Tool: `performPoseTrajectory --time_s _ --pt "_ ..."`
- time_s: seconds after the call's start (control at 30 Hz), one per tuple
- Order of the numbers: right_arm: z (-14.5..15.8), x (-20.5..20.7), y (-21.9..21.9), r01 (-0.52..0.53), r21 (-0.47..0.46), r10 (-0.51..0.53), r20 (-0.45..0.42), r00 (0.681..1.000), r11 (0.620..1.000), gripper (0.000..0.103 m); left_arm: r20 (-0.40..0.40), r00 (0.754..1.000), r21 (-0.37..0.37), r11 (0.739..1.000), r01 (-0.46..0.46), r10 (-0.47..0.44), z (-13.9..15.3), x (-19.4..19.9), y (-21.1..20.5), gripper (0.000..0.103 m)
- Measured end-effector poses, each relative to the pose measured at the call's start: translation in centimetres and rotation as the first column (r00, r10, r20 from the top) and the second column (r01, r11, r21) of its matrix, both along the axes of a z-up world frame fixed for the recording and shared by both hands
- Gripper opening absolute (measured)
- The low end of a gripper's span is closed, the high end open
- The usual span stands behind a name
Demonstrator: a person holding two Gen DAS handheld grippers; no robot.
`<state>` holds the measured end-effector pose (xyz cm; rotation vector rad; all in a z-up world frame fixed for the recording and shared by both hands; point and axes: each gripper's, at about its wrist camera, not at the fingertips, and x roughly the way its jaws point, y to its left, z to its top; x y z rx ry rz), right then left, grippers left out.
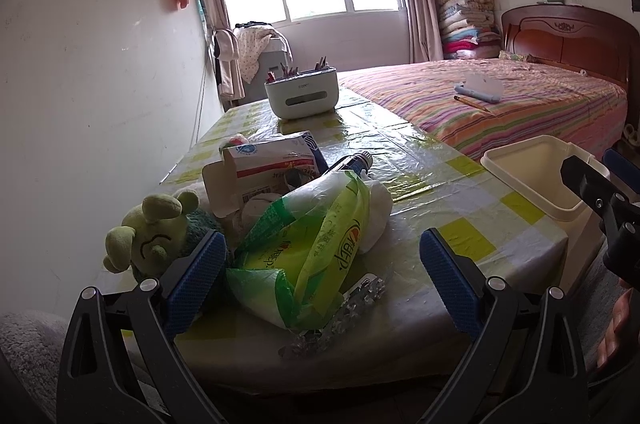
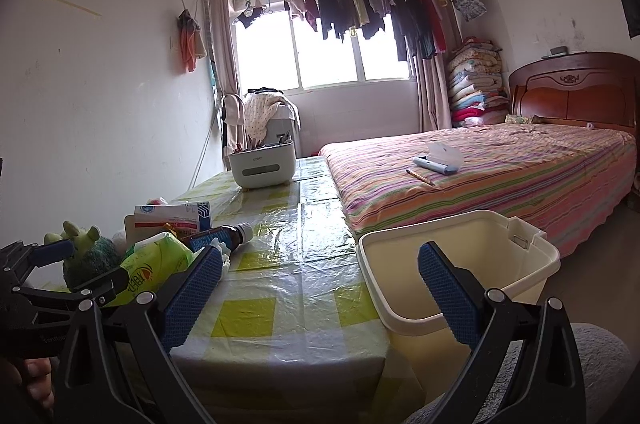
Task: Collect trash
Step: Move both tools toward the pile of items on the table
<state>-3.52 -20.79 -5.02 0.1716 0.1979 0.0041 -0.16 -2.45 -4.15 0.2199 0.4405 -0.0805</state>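
Here, a table (image 1: 472, 220) has a cream bin (image 2: 480, 256) just beside its edge. Trash sits on it — a green bag (image 1: 308, 248) near a box (image 1: 276, 159) and bottle (image 2: 224, 236). Both the left gripper (image 1: 320, 264) and the right gripper (image 2: 320, 288) have tongs wide apart — holding nothing.

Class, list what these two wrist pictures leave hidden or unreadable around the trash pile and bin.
- Bin bottom: right view, hidden by its front wall and gripper finger.
- Medicine box text: left view, too small.
- Bottle body: left view, covered by the green bag.
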Motion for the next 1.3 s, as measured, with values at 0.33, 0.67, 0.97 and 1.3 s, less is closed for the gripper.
performPoseTrajectory --time_s 0.33,0.67,0.97,1.3 --pt "-0.2 0.1 0.1 -0.005 -0.007 0.005 -0.008 1.000 1.000 0.096 -0.008 1.000 -0.004 1.000 -0.010 0.010 -0.2 0.1 0.4 0.096" --pt "-0.3 0.0 0.4 -0.015 -0.018 0.015 -0.021 1.000 1.000 0.096 -0.009 1.000 -0.012 1.000 -0.016 0.016 -0.2 0.1 0.8 0.096" --pt "-0.3 0.2 0.6 -0.033 -0.019 0.032 -0.037 0.999 0.999 0.096 -0.012 0.999 -0.003 0.999 -0.035 0.035 -0.5 0.2 1.4 0.096" --pt "-0.4 0.5 1.4 -0.093 -0.020 0.092 -0.054 0.994 0.995 0.096 -0.048 0.995 -0.014 0.996 -0.089 0.088 -1.6 0.2 3.7 0.096"
